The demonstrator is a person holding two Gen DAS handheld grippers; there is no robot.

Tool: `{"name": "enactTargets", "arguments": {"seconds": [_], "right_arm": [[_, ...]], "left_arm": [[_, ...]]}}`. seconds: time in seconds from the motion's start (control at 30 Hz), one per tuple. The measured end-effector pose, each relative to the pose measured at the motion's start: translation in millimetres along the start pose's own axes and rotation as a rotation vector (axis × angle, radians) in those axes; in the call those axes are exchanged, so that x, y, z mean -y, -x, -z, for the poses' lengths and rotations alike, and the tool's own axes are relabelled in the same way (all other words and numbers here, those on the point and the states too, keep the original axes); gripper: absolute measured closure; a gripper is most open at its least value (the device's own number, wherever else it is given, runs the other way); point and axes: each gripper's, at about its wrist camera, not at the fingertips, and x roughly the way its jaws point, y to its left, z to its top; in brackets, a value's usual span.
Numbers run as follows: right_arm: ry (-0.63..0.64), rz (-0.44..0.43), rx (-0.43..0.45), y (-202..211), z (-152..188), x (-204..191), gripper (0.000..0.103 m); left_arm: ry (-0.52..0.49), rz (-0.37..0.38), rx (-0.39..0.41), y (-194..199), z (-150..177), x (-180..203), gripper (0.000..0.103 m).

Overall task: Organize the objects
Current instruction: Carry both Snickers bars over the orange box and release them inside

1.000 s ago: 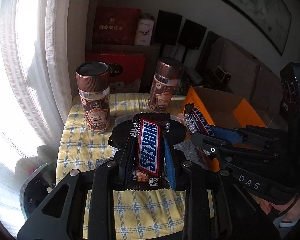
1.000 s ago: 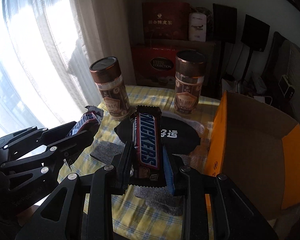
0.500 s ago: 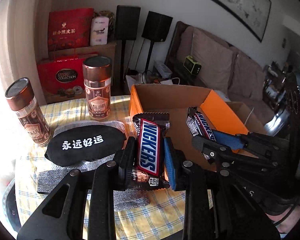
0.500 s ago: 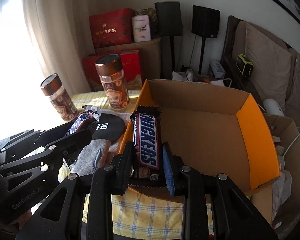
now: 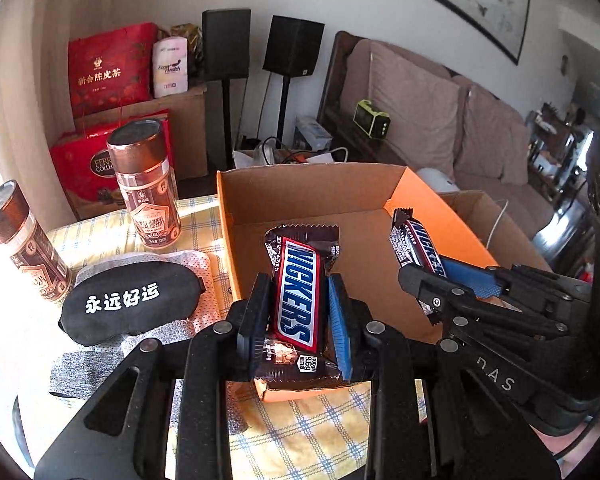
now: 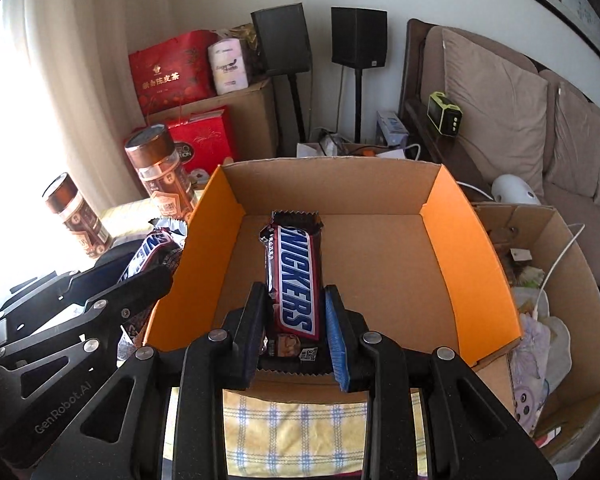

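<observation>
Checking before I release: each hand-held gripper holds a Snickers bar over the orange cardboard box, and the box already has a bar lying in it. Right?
Not quite. The orange cardboard box is empty, as the right wrist view shows. The rest holds: the left hand-held gripper and right hand-held gripper each hold a Snickers bar over it.

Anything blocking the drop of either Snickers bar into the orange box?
Nothing visible. The right hand-held gripper holds its Snickers bar over the orange box's bare floor. The left hand-held gripper holds its bar at the near-left wall, inside also bare.
</observation>
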Motion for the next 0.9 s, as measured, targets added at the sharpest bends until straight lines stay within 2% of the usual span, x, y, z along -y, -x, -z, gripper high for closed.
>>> {"name": "enactTargets", "arguments": {"seconds": [0.37, 0.53, 0.67, 0.73, 0.8, 0.9], "right_arm": [[-0.035, 0.03, -0.019, -11, 5, 29, 0.074], [-0.024, 0.036, -0.049, -25, 8, 31, 0.074], [-0.024, 0.038, -0.074, -36, 9, 32, 0.073], [-0.035, 0.041, -0.077, -39, 11, 34, 0.073], [-0.048, 0.035, -0.076, -40, 12, 36, 0.067], [-0.072, 0.023, -0.063, -36, 12, 38, 0.064]], "left_arm": [[-0.005, -0.019, -0.059, -32, 3, 20, 0.077], [0.026, -0.011, -0.081, -44, 5, 18, 0.077], [0.051, -0.007, -0.091, -48, 6, 11, 0.067], [0.05, -0.01, -0.085, -45, 6, 9, 0.067], [0.053, -0.008, -0.079, -41, 5, 4, 0.065], [0.059, -0.014, -0.056, -32, 3, -3, 0.058]]}}
